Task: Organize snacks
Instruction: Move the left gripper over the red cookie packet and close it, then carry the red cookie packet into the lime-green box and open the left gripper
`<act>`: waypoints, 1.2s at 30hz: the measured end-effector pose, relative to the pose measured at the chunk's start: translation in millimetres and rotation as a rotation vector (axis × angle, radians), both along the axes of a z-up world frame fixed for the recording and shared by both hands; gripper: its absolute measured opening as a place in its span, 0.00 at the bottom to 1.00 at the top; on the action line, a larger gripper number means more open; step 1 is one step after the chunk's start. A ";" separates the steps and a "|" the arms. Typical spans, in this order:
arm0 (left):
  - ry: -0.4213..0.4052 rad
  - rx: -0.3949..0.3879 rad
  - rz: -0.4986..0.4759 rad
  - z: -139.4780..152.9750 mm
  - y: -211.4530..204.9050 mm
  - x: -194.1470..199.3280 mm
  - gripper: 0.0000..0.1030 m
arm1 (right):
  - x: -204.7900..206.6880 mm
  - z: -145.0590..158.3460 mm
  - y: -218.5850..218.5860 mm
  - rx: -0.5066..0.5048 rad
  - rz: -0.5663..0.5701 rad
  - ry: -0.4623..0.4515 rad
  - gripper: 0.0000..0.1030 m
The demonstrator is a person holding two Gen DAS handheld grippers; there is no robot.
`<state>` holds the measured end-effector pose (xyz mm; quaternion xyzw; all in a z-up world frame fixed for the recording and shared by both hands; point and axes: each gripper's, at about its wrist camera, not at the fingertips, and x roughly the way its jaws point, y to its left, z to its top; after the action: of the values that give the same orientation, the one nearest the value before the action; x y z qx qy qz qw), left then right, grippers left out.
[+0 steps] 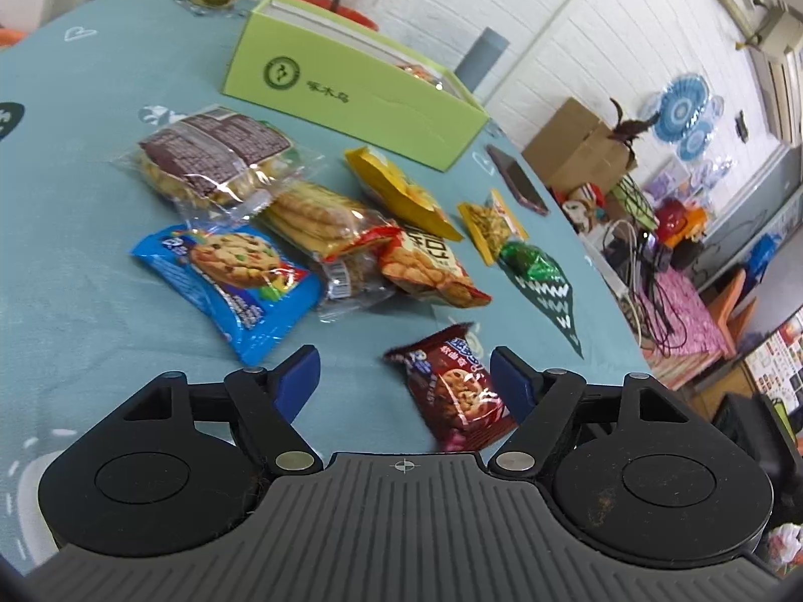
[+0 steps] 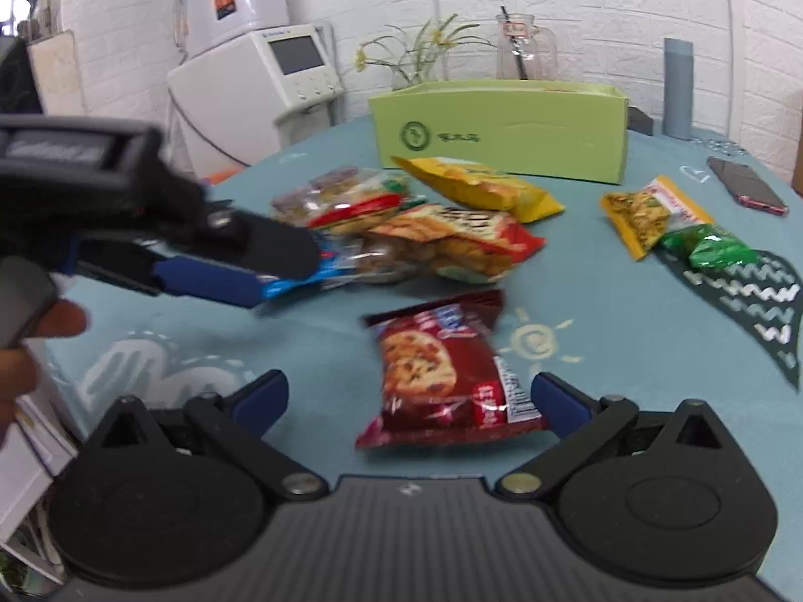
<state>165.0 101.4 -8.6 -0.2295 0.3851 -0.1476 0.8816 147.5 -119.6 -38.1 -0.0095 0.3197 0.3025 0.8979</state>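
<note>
Right wrist view: snacks [image 2: 451, 246] lie loose on bench [image 2: 627, 351], before green box [image 2: 502, 130].
Hand-held grippers: left [image 1: 404, 381] and right [image 2: 409, 401] open, empty.
Progress: nearly all sorting remains.

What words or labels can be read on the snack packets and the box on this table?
Light green cardboard box: round logo with three Chinese characters, roughly "啄木鸟".
Red crisp packet: large white letters, partly hidden, unreadable.
Dark red cookie packet: blurred.
Blue cookie packet: too small.
Clear biscuit packs' dark label: too small.
</note>
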 end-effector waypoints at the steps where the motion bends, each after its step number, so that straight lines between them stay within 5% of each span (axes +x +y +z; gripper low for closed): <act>1: 0.006 -0.007 0.001 -1.1 1.4 1.4 0.59 | -3.6 0.9 2.1 -0.002 0.002 -0.004 0.99; 13: 0.057 0.023 -0.077 -16.9 -36.9 22.8 0.58 | 2.5 -9.9 2.1 -0.013 -0.137 -0.044 0.99; 19: 0.068 0.021 -0.082 -17.9 -38.9 27.9 0.58 | 8.6 -3.4 -1.3 -0.049 -0.095 -0.020 0.99; 24: 0.063 0.033 -0.092 -16.5 -43.4 31.0 0.58 | 3.1 2.7 1.2 -0.066 -0.085 -0.091 0.99; 26: 0.076 0.039 -0.098 -20.1 -46.5 33.5 0.56 | 6.4 -0.7 1.6 -0.072 -0.081 -0.073 0.94; 28: 0.071 0.045 -0.098 -22.0 -48.5 32.7 0.56 | 8.6 -2.6 -1.4 -0.057 -0.081 -0.059 0.54; 30: 0.066 0.051 -0.100 -22.0 -51.7 34.1 0.55 | 11.5 -4.7 -2.9 -0.042 -0.082 -0.054 0.56; 32: 0.065 0.053 -0.112 -23.5 -55.1 35.1 0.41 | 11.7 -4.9 -5.3 -0.020 -0.078 -0.044 0.57; 33: 0.076 0.054 -0.119 -24.6 -56.7 35.2 0.21 | 9.7 -4.6 -5.9 -0.011 -0.078 -0.038 0.57; 36: 0.070 0.052 -0.134 -24.6 -61.3 29.0 0.18 | 1.2 -2.9 -12.4 0.005 -0.104 -0.036 0.57</act>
<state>194.0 40.1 -33.2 -0.1850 0.4337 -0.1881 0.8616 148.7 -132.0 -41.0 0.0037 0.3029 0.2561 0.9180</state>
